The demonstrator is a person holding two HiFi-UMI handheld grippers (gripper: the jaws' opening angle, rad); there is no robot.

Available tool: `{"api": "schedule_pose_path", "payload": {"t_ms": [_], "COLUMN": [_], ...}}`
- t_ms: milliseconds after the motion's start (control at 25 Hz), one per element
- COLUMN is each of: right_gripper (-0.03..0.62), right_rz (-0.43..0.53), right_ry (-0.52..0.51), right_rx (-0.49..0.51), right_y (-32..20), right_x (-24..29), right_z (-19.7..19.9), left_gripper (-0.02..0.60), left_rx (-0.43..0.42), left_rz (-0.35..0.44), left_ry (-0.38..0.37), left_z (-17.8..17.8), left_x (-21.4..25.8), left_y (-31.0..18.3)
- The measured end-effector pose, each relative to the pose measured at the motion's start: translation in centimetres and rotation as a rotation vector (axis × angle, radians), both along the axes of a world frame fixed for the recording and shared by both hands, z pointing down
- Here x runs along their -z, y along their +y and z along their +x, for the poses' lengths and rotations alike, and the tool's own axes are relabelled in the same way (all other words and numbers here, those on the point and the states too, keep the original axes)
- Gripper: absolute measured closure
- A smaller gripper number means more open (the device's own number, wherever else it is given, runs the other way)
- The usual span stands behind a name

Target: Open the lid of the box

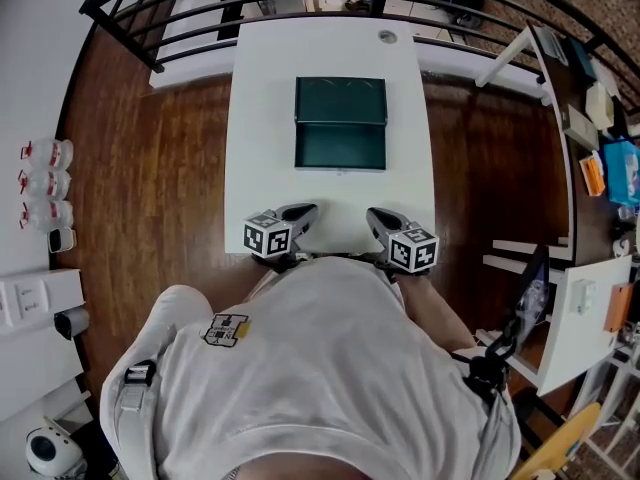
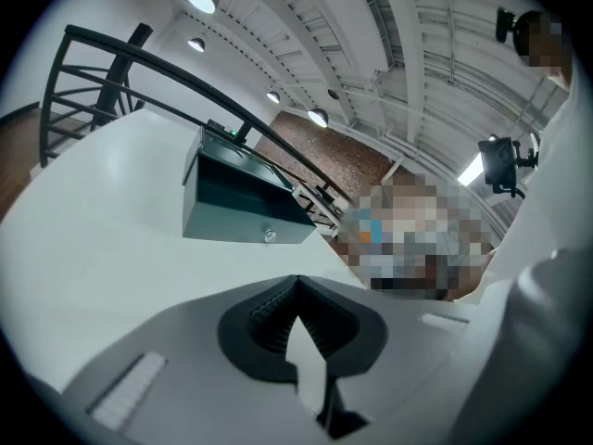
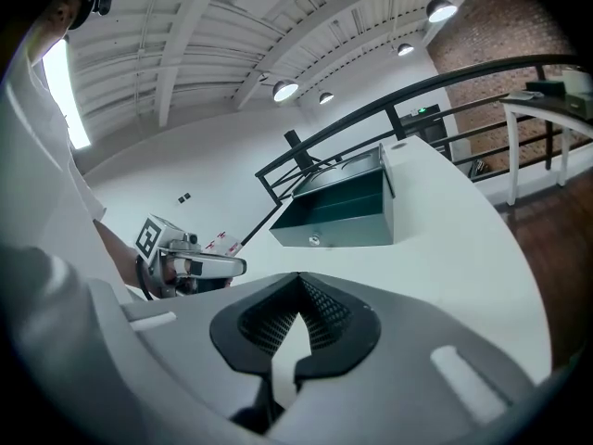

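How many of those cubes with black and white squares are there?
2. One cube rides on the left gripper, the other cube on the right gripper, both at the near edge of the white table. None seems hidden.

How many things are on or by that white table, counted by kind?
Green box, lid open: 1
Claws, both closed and empty: 2 (left claw, right claw)
Small round disc beyond the box: 1
Total: 4
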State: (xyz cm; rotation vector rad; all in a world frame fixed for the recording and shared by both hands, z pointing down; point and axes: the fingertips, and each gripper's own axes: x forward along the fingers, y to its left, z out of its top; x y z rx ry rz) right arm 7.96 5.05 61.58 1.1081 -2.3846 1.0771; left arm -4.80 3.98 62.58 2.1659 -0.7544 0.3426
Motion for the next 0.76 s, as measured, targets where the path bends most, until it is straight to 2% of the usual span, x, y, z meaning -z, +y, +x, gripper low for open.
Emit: {"api": "schedule_pose_path", "payload": {"t_ms": [280, 360, 480, 560, 640, 760], "right_gripper": [0.595, 0.595, 0.595, 0.595, 0.595, 0.595], "right_rz": [-0.005, -0.002, 0.004, 0.003, 0.002, 0.004], "right_ry": [0.011, 0.012, 0.015, 0.017, 0.018, 0.017], "right_rx": [0.010, 0.015, 0.022, 0.025, 0.028, 0.033], "right_y": [0.4, 0.3, 0.2, 0.2, 0.2, 0.0], "right_x": [0.0, 0.0, 0.2, 0.3, 0.3, 0.3], "right_z": [-0.1, -0.2, -0.3, -0.4, -0.5, -0.9], "left_gripper": [0.581, 0.581, 0.581, 0.581, 0.581, 0.581], "left_rx": [0.010, -0.041, -0.167, -0.203, -0.177, -0.093], "left_rz": [-0.006, 0.001, 0.027, 0.035, 0.036, 0.037], "left_ry": [0.010, 0.012, -0.016, -0.028, -0.033, -0.039], "left_z": [-0.4, -0.9, -1.7, -2.1, -2.2, -2.5], "left_x": [0.4, 1.7, 3.9, 4.6, 4.2, 2.5], "left_y": [0.3, 0.6, 1.5, 1.6, 1.1, 0.2]}}
